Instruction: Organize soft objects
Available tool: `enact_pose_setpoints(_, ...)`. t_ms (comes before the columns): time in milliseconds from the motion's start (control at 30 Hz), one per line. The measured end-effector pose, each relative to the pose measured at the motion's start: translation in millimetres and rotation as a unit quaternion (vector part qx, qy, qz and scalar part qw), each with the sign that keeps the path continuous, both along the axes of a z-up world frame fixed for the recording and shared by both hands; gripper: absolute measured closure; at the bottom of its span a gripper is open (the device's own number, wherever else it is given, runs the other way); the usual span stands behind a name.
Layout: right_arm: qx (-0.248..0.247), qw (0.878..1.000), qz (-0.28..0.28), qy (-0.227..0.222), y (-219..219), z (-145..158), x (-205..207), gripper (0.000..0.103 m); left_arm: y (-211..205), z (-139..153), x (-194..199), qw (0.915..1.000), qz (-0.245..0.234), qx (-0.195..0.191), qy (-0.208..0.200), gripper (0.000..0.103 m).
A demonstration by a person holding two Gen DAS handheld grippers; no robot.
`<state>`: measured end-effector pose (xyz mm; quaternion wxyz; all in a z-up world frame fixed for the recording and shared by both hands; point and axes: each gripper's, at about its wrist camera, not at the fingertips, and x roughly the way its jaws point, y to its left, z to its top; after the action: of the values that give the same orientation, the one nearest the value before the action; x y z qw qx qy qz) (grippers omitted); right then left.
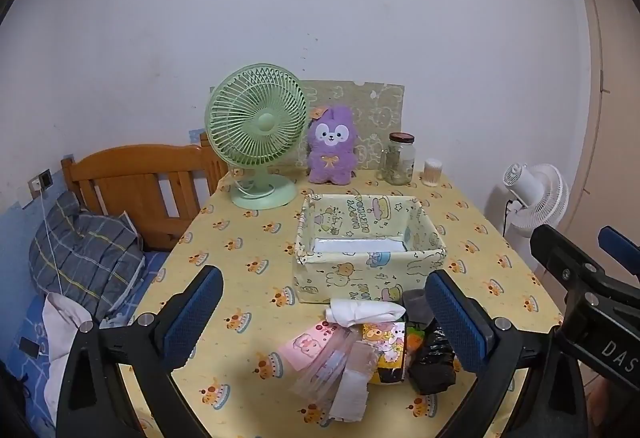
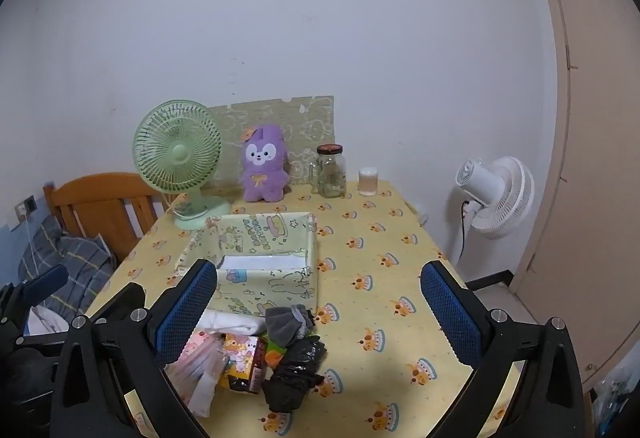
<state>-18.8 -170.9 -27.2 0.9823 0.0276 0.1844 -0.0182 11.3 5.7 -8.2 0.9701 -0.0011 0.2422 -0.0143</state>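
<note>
Both grippers occupy the near foreground of their own views. Left gripper (image 1: 324,322): blue-padded jaws spread fully, nothing between the pads; it hovers above the near table edge. Right gripper (image 2: 320,318): jaws likewise spread wide and empty.

Work items: a loose pile of soft objects lies on the yellow cake-print tablecloth (image 2: 400,258), just in front of the container. The pile comprises:
- a rolled white cloth (image 1: 362,311);
- a grey knitted sock (image 2: 289,322);
- a crumpled black plastic bag (image 2: 296,374);
- a pink clear-film pouch (image 1: 316,348);
- a yellow cartoon-print packet (image 1: 386,352).

Container: the pale yellow fabric storage box with cartoon print (image 1: 360,278) stands open at mid-table. Only its white base liner is visible inside; no item from the pile appears in it.

Progress assessment: the task appears to be at its start. No item is gripped or stowed. All pile items remain to be transferred into the box.

Background items, well apart from the pile: green desk fan (image 1: 256,135), purple plush rabbit (image 1: 331,145), glass jar (image 1: 398,159).
</note>
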Motion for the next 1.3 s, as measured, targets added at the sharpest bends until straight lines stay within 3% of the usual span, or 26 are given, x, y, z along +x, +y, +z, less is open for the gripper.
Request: enact_pose_setpoints(1300,0.005,1.000,0.007,-0.004,5.0,3.2,6.9,0.000,2.1,8.5,5.9,0.9999,-0.012,0.003,-0.006,0.001)
